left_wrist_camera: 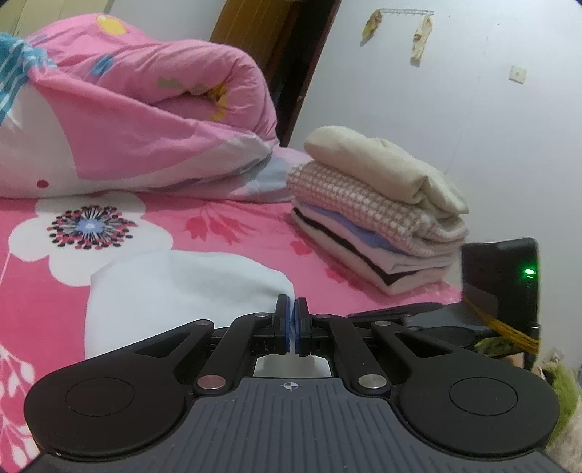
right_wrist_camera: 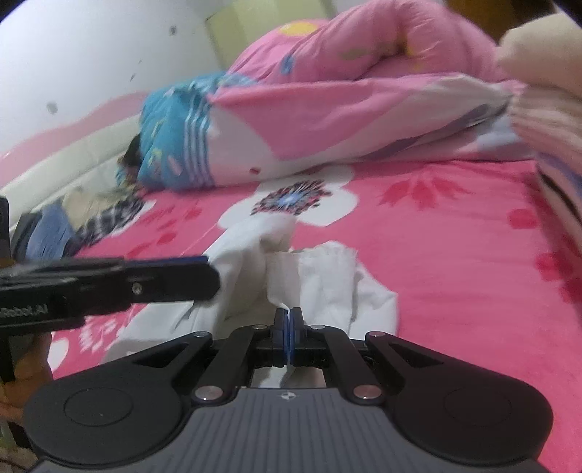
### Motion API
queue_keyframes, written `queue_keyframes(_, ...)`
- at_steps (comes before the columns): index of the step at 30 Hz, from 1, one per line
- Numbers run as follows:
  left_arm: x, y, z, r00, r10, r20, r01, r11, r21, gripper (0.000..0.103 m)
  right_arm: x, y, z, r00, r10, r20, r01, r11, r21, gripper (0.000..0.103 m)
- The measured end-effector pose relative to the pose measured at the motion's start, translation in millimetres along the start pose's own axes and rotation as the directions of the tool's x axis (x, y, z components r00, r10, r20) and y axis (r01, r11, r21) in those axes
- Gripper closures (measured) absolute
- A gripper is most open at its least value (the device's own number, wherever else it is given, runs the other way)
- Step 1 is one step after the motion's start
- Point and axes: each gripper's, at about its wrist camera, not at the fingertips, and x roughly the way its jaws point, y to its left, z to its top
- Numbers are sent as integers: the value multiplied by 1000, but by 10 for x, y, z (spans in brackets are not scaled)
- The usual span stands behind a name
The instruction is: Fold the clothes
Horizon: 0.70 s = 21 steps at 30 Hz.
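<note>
White garment (right_wrist_camera: 320, 287), crumpled and partly bunched, on the pink floral bedsheet (right_wrist_camera: 454, 254) near the front edge of the bed. One thin fold pinched between the blue pads of the right hand-held gripper (right_wrist_camera: 287, 320), jaws pressed together on the cloth. Another edge of the same garment at the tip of the left hand-held gripper (right_wrist_camera: 203, 276), entering the right wrist view from the left side. In the left wrist view, left hand-held gripper (left_wrist_camera: 294, 316) with blue pads nearly touching, only a sliver of gap between them; white garment (left_wrist_camera: 182, 291) smooth and rounded just beyond and to the left of the fingertips, with a patch of white visible below the pads; cannot tell whether cloth sits between them there. Body of the right hand-held gripper (left_wrist_camera: 498, 276) at the right edge of that view, with a green light lit.

Stack of folded clothes (left_wrist_camera: 378, 214) further back and to the right on the bed, apart from the white garment: cream piece on top, pink checked piece under it, then lilac, white and dark layers. Pink quilt (left_wrist_camera: 145, 109) rolled up behind, across the back of the bed, with a blue patterned pillow (right_wrist_camera: 174, 138) at its left end. White wall (left_wrist_camera: 454, 91) beyond the stack, small cloth items hanging from a rack (left_wrist_camera: 403, 14) high up.
</note>
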Motion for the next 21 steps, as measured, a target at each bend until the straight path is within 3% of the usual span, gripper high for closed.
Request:
queue_keyframes(4,-60,-45,-6,999,-4,32,3,1000,31,102,97,46,53,998,5,-60,-9,998,-59,103)
queue_keyframes(10,65,-23,-36,1000,-4,2,4,1000,31,102,140,17,84,989,124,-80,-129,990,-57,102)
queue_keyframes(13,181,19,-67,1000,-2,-27,2,1000,14,102,61,-207,16,980,191,-50,-188,981,57,98)
queue_keyframes(16,249,67,-88,999,-6,-45,6,1000,-6,102,-19,-433,-53,968,252,-12,-247,954,169,83)
queue_keyframes(21,284,91,-102,998,-11,-56,11,1000,-10,102,-323,-879,-255,962,228,147,-267,894,359,79)
